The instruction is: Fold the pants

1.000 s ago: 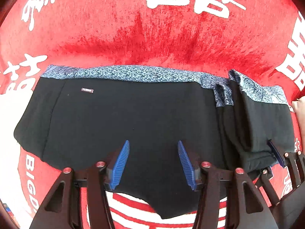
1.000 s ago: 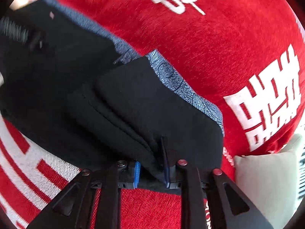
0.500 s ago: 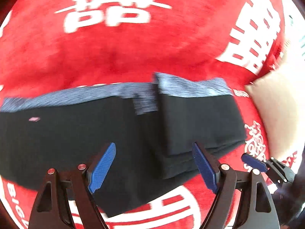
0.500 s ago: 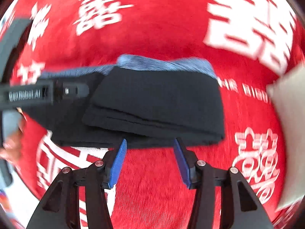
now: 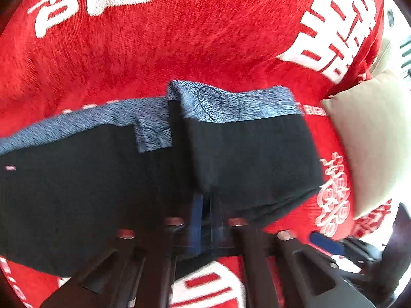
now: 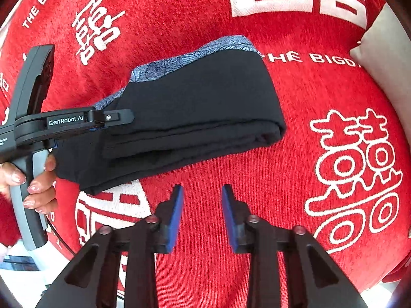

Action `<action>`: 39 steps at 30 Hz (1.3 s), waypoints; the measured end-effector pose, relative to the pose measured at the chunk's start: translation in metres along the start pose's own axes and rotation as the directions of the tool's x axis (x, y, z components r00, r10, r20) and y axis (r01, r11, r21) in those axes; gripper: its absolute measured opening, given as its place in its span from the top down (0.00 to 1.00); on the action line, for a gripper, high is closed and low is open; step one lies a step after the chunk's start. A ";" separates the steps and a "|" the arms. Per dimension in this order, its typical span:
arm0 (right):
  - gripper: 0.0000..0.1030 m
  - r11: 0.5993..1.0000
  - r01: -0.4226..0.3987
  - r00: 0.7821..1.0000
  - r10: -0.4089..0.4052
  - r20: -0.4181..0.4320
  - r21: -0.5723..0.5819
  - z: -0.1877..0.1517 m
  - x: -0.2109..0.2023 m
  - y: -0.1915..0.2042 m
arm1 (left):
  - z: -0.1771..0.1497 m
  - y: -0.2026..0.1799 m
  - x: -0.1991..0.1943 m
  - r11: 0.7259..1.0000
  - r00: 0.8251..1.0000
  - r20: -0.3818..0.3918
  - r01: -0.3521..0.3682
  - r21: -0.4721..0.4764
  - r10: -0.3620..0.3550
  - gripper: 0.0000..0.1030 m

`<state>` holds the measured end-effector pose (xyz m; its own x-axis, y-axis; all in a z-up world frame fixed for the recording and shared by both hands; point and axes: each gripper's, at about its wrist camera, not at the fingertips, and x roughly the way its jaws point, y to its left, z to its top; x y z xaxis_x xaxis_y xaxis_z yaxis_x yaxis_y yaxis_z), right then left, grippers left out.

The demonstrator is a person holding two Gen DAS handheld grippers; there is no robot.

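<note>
Where each wrist view differs, its entries are listed separately.

Left wrist view, surroundings: a red cloth [image 5: 205, 38] with white characters covers the surface; a beige cushion [image 5: 372, 141] lies at the right edge, just beside the garment. The tip of the right gripper [image 5: 326, 240] shows at lower right over the cloth.

Left wrist view, pants [image 5: 128, 179]: black fabric with a blue-grey patterned waistband [image 5: 231, 102] along the far edge. The right part is folded over into a thicker stack; the left part lies as a single flat spread.

Left wrist view, left gripper [image 5: 204, 218]: the jaws have just been closing and now stand together, clamped on the near edge of the pants where the folded stack begins. Motion blur softens the fingers.

Right wrist view, surroundings: the same red cloth [image 6: 308, 128], the cushion [image 6: 385, 59] at upper right. A hand [image 6: 33, 182] grips the handle of the left gripper [image 6: 102, 125] at the left.

Right wrist view, pants [image 6: 192, 107]: folded layers stacked, fold edge towards the right, waistband [image 6: 192, 54] on the far side.

Right wrist view, right gripper [image 6: 203, 213]: the jaws have just been closing yet stand partly apart, holding nothing, over bare cloth just nearer than the pants, not touching them.
</note>
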<state>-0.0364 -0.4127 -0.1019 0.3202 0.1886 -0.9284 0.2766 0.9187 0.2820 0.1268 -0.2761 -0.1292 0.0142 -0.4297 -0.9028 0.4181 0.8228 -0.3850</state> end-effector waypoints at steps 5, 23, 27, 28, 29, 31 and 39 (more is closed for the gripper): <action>0.74 1.000 -0.007 1.000 0.007 0.011 0.001 0.000 -0.012 -0.005 | -0.021 0.002 -0.023 1.000 0.999 0.031 -0.027 0.009 0.027 0.95; 0.73 0.993 -0.051 0.996 0.042 0.083 0.105 0.071 -0.019 -0.038 | -0.031 -0.017 -0.052 0.988 0.977 0.146 -0.154 -0.010 0.153 0.30; 0.73 0.984 -0.075 0.994 0.062 0.087 0.162 0.105 -0.008 -0.049 | -0.006 -0.040 -0.040 0.987 0.975 0.169 -0.154 0.039 0.145 0.30; 0.73 0.982 -0.082 0.994 0.068 0.082 0.173 0.114 -0.003 -0.050 | -0.001 -0.045 -0.033 0.986 0.975 0.167 -0.159 0.044 0.149 0.30; 0.73 0.981 -0.085 0.994 0.072 0.081 0.175 0.117 0.000 -0.050 | 0.003 -0.046 -0.025 0.986 0.975 0.161 -0.163 0.040 0.154 0.30; 0.73 0.980 -0.100 0.993 0.088 0.075 0.174 0.127 0.009 -0.047 | 0.007 -0.044 -0.004 0.985 0.977 0.128 -0.173 0.020 0.170 0.30; 0.74 0.994 -0.069 0.996 0.073 -0.043 0.089 0.123 0.066 -0.029 | -0.011 -0.010 0.027 0.970 0.970 0.052 -0.234 -0.059 0.237 0.30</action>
<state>0.0881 -0.4692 -0.1418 0.3006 0.2697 -0.9148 0.3336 0.8689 0.3657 0.1130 -0.2920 -0.1514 0.1603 -0.2413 -0.9571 0.3485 0.9210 -0.1738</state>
